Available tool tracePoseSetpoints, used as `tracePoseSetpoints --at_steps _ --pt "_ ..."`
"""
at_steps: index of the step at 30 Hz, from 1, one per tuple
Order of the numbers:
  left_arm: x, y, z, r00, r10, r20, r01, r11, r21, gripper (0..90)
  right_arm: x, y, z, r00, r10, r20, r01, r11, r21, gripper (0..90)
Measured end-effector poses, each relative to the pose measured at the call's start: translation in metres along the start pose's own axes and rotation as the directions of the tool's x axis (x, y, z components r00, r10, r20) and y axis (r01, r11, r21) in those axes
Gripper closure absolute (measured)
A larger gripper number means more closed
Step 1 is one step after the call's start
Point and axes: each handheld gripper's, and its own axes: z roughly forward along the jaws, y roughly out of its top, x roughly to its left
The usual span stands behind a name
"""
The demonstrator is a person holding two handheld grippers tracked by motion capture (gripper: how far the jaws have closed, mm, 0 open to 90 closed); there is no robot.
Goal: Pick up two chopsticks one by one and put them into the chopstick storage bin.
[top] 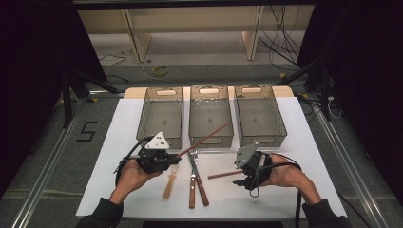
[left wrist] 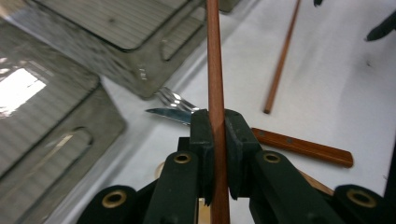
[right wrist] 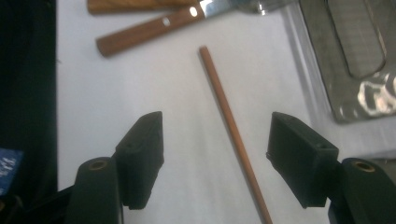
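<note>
Here, left gripper (left wrist: 217,140) fingers clamp raised chopstick (top: 205,137) — right gripper (right wrist: 215,154) fingers wide, perhaps astride loose chopstick (right wrist: 231,126).

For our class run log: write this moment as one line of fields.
left gripper: shut on chopstick | right gripper: open over second chopstick lying on table | fork, knife: on table | bins: appear empty

the room around the white rectangular table top (top: 142,190) is dark, the sheet itself evenly lit from above. glare whitens one clear grey plastic bin (left wrist: 28,88); close gripper views look soft, slightly blurred.
</note>
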Motion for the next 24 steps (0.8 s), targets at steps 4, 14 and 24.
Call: tracePoseSetpoints --at_steps 4,14,24 --pt "0.014 0.002 -0.007 0.9984 -0.044 -0.036 0.043 0.9988 -0.025 82.9 -0.005 -0.004 0.004 0.9997 0.023 0.007 -0.023 0.999 0.025 35.1" --pt "0.044 0.007 -0.015 0.9861 -0.136 -0.095 0.13 0.9893 -0.066 82.9 -0.008 -0.008 0.008 0.9991 0.042 0.012 -0.042 0.998 0.052 35.1" --pt "0.075 0.015 -0.014 0.9635 -0.215 -0.16 0.205 0.9757 -0.079 82.9 -0.008 -0.008 0.009 0.9992 0.039 0.006 -0.04 0.998 0.056 34.8"
